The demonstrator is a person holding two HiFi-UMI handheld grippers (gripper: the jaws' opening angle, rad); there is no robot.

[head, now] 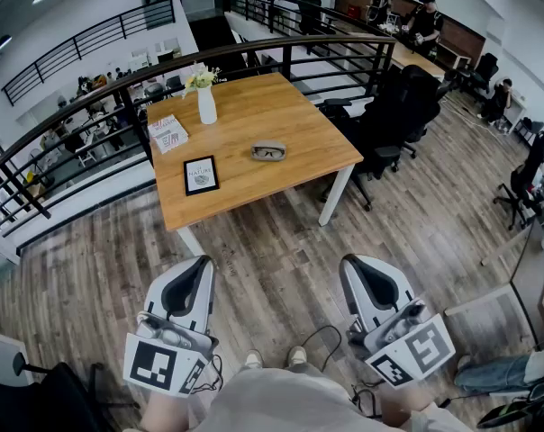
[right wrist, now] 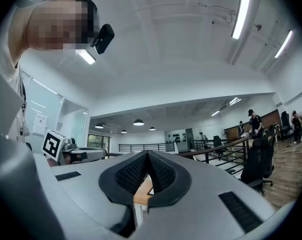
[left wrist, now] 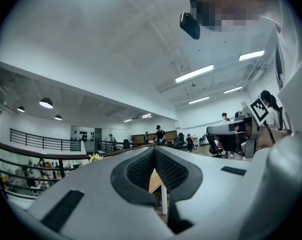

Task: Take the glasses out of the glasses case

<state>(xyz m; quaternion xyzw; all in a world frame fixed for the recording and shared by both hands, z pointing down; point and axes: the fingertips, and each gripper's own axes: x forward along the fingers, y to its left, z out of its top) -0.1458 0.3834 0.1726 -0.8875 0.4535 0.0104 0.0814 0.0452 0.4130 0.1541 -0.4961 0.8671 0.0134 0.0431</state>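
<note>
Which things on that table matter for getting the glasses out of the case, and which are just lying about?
For the job:
- case, with what looks like the glasses inside
- left tool and right tool, both shut, short of the table

Lying about:
- vase of flowers
- booklet
- frame
</note>
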